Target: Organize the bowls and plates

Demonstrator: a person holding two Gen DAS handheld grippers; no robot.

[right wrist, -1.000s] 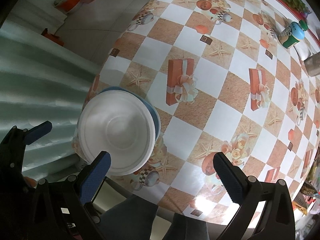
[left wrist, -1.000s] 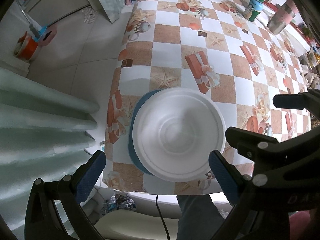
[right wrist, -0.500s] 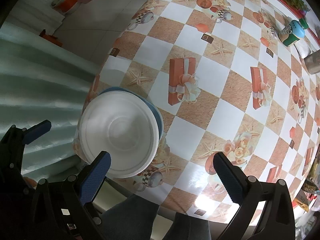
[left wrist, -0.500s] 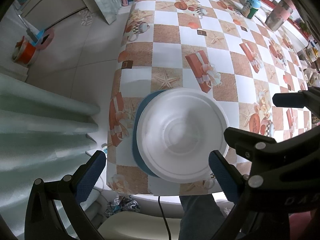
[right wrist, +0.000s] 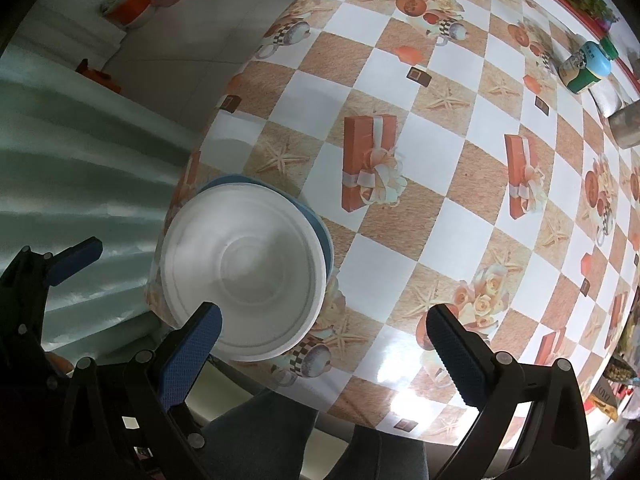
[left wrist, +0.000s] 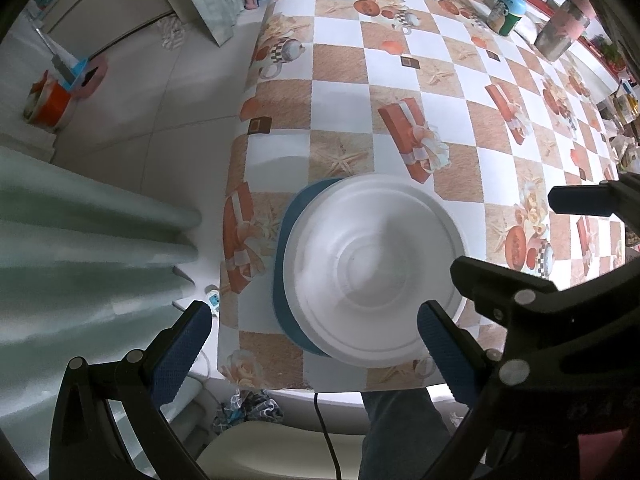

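A white bowl point(left wrist: 374, 268) sits nested on a blue plate point(left wrist: 285, 280) at the near left corner of the checked table point(left wrist: 440, 80). It also shows in the right wrist view point(right wrist: 244, 276), with the blue plate's rim point(right wrist: 322, 226) showing behind it. My left gripper point(left wrist: 312, 352) is open and empty, hovering above the stack near the table's front edge. My right gripper point(right wrist: 324, 348) is open and empty, to the right of the stack; its left finger overlaps the bowl's rim in view.
A green-capped bottle point(left wrist: 507, 12) and a metal cup point(left wrist: 560, 36) stand at the far right of the table. A pale curtain point(left wrist: 80, 248) hangs left of the table. An orange tub point(left wrist: 46, 104) sits on the floor. A person's leg point(left wrist: 400, 432) is below the table edge.
Both grippers have drifted slightly; the stack appears a little further right in the left wrist view. The bowl and plate have not moved on the table.
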